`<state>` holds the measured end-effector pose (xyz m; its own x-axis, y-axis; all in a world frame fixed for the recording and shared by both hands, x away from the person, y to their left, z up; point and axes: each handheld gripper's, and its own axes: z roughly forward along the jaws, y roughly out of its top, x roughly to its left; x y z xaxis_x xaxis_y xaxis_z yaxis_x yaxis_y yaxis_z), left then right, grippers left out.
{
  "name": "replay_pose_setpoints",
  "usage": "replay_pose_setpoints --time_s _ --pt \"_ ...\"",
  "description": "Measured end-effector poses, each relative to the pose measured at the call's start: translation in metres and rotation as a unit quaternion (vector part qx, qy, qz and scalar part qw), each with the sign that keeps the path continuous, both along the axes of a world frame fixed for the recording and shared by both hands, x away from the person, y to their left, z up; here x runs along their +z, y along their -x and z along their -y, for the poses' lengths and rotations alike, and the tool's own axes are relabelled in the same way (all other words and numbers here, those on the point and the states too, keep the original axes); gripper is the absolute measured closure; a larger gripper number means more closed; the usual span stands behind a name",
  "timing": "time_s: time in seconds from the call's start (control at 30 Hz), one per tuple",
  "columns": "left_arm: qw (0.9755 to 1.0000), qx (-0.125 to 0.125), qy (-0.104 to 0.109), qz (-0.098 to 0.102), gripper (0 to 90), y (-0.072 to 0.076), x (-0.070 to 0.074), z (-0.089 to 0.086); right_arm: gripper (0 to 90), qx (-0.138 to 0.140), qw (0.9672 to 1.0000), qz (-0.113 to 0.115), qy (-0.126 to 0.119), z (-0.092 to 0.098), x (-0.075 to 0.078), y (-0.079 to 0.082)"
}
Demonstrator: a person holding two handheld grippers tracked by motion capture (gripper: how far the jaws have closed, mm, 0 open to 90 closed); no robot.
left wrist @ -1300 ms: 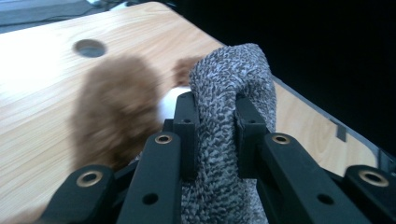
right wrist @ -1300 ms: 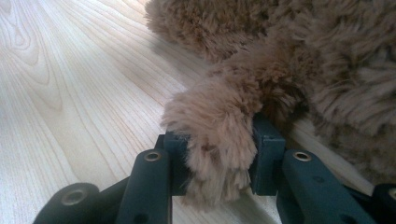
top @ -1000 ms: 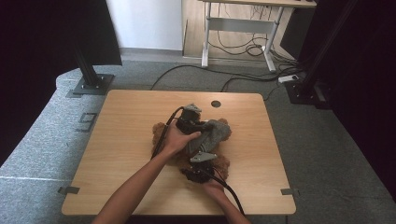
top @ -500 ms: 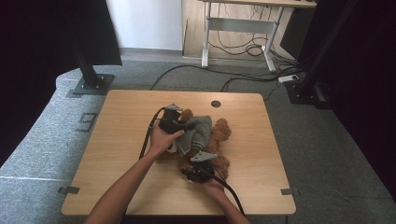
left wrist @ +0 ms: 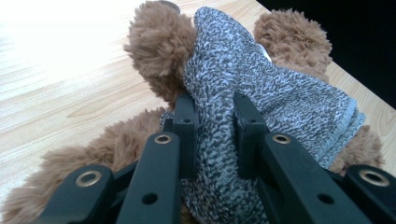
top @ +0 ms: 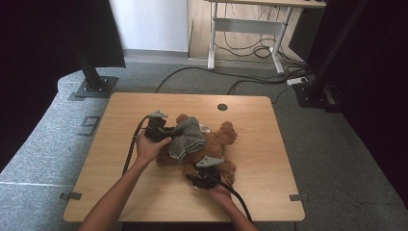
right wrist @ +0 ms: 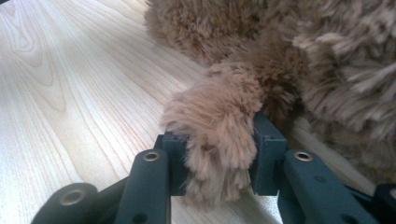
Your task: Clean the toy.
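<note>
**Two claws on a plush bear at mid-bench**

Nearest the person, the right claw sits low on the bench, its grey plate up and cable trailing back past the right hand. In the right gripper view a furry paw of the brown teddy bear lies between the two black jaws and touches the pads on both sides; the jaws have just been opening a little, and the paw is between them.

A bit farther in, the left hand holds the left claw at the bear's left side. In the left gripper view its jaws stand narrow, pinched on a fold of the grey knit garment that wraps the bear's body.

The bear lies on the middle of the bench, with the knit garment bunched over its upper part and a fuzzy limb reaching towards the far right.

Beyond it, a round dark hole sits near the bench's far edge. Farther still, cables lie on the grey floor.
</note>
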<state>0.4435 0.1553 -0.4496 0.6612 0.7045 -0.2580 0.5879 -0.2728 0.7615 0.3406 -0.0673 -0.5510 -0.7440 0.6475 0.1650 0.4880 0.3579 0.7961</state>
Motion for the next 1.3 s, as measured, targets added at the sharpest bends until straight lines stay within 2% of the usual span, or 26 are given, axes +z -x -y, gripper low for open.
replay_pose_setpoints --time_s 0.13,0.23,0.3,0.4,0.5,0.6,0.7,0.8,0.9,0.97,1.07,1.13,1.2,1.3 --pt "1.0000 0.000 0.007 -0.002 74.4 -0.001 -0.003 -0.001 53.0 -0.006 0.9999 0.005 -0.010 0.007 0.007 0.002" --pt "0.9999 -0.002 0.011 -0.002 74.3 0.000 -0.004 -0.002 48.3 -0.016 0.9990 0.020 -0.037 0.021 0.023 0.005" --pt "0.9999 -0.001 0.011 -0.003 74.3 0.000 -0.004 -0.002 44.2 -0.037 0.9974 0.038 -0.048 0.036 0.038 0.008" --pt "1.0000 0.000 0.008 -0.001 74.3 0.000 -0.003 0.000 38.0 -0.076 0.9947 0.051 -0.046 0.061 0.048 0.009" --pt "1.0000 -0.001 0.009 -0.001 74.2 0.000 -0.003 0.000 34.6 -0.098 0.9939 0.037 -0.034 0.084 0.045 0.004" --pt "0.9998 -0.001 0.017 -0.004 74.2 0.001 -0.003 0.000 34.4 -0.098 0.9947 0.021 -0.023 0.095 0.035 -0.002" --pt "0.9997 -0.005 0.022 -0.003 74.3 0.003 -0.001 0.001 33.4 -0.092 0.9955 0.019 -0.015 0.092 0.031 -0.007" --pt "0.9997 -0.013 0.020 0.001 74.2 0.006 0.001 0.004 32.4 -0.088 0.9956 0.027 0.015 0.084 0.026 -0.009" --pt "0.9998 -0.010 0.017 0.003 74.2 0.007 0.000 0.004 31.3 -0.099 0.9946 0.026 0.018 0.087 0.026 -0.013" --pt "0.9997 -0.009 0.024 -0.002 74.2 0.006 -0.002 0.002 28.2 -0.115 0.9927 0.013 0.036 0.090 0.021 -0.017" --pt "0.9994 -0.010 0.032 -0.005 74.1 0.006 -0.004 0.000 29.9 -0.110 0.9932 -0.016 0.035 0.097 0.008 -0.020" --pt "0.9994 -0.010 0.032 -0.003 74.1 0.007 -0.004 0.000 40.4 -0.103 0.9940 -0.017 0.033 0.096 0.007 -0.021" --pt "0.9990 -0.014 0.041 -0.003 74.2 0.009 -0.002 0.000 51.9 -0.088 0.9954 -0.003 0.037 0.092 0.007 -0.019" --pt "0.9977 -0.029 0.062 0.001 74.2 0.014 0.001 0.002 59.7 -0.087 0.9958 -0.008 0.030 0.091 0.007 -0.019"
